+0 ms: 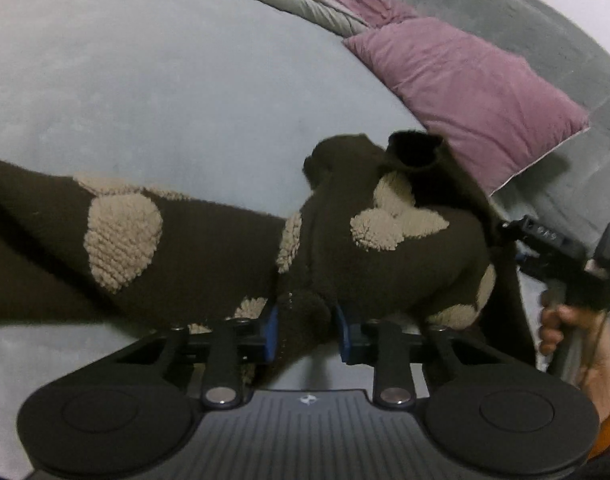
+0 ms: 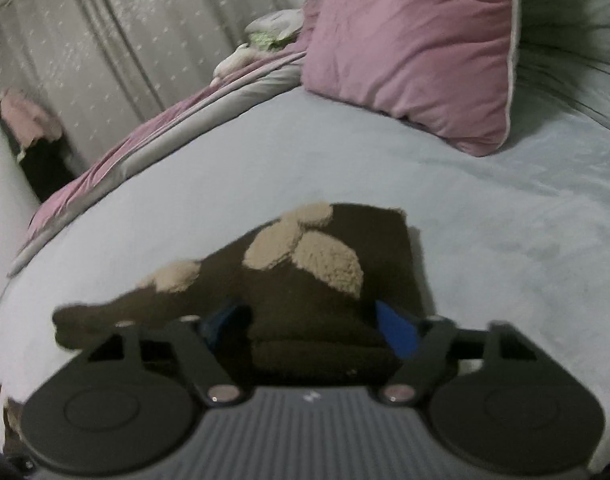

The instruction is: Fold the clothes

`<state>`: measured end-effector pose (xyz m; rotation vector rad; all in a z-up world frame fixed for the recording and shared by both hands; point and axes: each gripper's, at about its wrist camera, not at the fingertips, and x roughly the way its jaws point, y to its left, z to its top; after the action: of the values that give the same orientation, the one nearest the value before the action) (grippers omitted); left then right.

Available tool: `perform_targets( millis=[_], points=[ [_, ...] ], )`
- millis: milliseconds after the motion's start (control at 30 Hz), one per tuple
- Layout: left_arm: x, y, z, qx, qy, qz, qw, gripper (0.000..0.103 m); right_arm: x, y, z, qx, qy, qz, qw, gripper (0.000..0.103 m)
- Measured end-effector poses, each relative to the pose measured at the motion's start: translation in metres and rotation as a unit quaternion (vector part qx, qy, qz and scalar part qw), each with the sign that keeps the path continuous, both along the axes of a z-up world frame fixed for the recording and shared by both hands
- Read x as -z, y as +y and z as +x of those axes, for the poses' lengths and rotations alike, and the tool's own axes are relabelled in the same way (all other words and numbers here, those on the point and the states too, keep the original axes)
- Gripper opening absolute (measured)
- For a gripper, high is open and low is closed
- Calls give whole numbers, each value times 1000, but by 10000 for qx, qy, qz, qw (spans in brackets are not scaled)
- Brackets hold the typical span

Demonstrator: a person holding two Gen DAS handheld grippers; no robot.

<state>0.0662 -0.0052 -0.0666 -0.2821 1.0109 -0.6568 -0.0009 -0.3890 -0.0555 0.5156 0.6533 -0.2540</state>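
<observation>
One garment in play: a dark brown sweater with tan fleecy patches, spread across the pale bed sheet, one long part trailing off to the left in the left wrist view, the neck opening bunched up toward the pillow.

Step in hand, as I judge it: taking hold of the sweater at two points near the front edge, ahead of a lift or a fold-over. No finished fold shows yet; the cloth lies rumpled.

Left gripper: jaws narrow, blue pads pressing on a thick roll of brown knit. Gripped.

Right gripper: jaws about half open, a hump of sweater between the blue pads. Picture blurred; gaps seem to show beside the cloth, so I read no firm pinch here.

Next move calls for the right jaws to close fully on the cloth, then both hands drawing apart to flatten the body before folding. Thick knit may slip from a shallow bite.

Around: a large mauve pillow just beyond the neck of the sweater, close enough to crowd the spread. Folded grey and mauve bedding along the far edge, well apart. Curtain behind. A small pale object beside the pillow; too blurred to name.
</observation>
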Motion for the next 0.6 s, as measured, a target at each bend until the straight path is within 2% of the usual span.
perform_targets(
  millis=[100, 200, 333, 433, 467, 600],
  points=[
    [-3, 1, -5, -35, -90, 29, 9999, 18, -5, 1, -8, -203, -55, 160, 9997, 33],
    [-9, 7, -8, -93, -272, -23, 9996, 13, -12, 3, -19, -379, -46, 143, 9992, 28],
    [-23, 12, -17, 6, -693, -224, 9973, 10, -21, -1, -34, -314, -57, 69, 9995, 26],
    [-32, 14, -26, 135, -993, -348, 9944, 9, -29, -8, -43, -87, -148, 19, 9999, 24],
    [-34, 15, -29, 184, -1086, -390, 9931, 9, -32, -13, -46, 26, -197, 28, 9998, 19],
    [-42, 13, -46, 605, -1600, -429, 9843, 7, -38, -31, -55, 652, -201, -67, 9976, 17]
  ],
)
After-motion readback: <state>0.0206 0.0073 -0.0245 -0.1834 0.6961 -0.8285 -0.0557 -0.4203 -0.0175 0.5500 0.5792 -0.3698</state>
